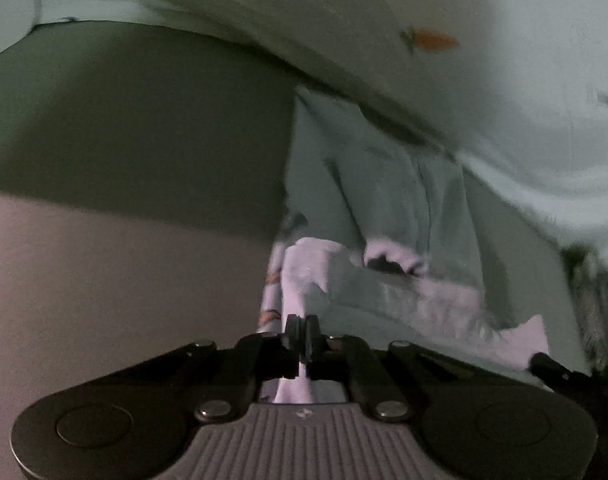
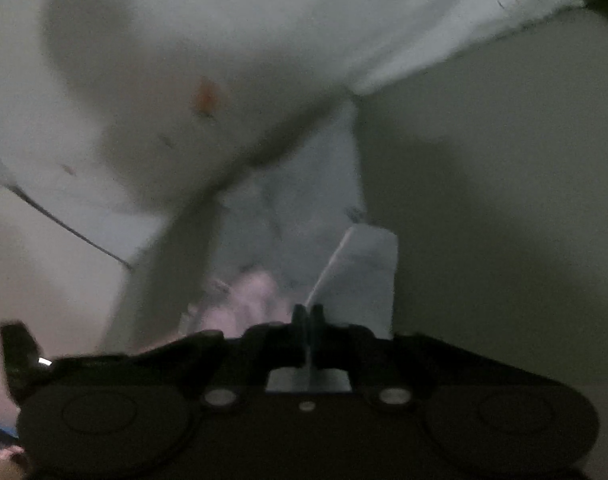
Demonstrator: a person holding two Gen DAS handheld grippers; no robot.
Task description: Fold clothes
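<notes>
A pale mint garment (image 1: 383, 184) with small orange prints and a lilac inner side hangs bunched in front of both cameras. My left gripper (image 1: 302, 332) is shut on a lilac edge of the garment, which runs down between its fingers. In the right wrist view the same garment (image 2: 288, 220) is blurred. My right gripper (image 2: 307, 316) is shut on a pale blue flap of it that stands up just right of the fingers. A large spread part of the cloth fills the top of both views.
A plain grey surface (image 1: 104, 280) lies to the left of the garment, and also shows as the grey surface (image 2: 503, 240) on the right. A black part, probably the other gripper (image 1: 551, 368), shows at lower right. The scene is dim and blurred.
</notes>
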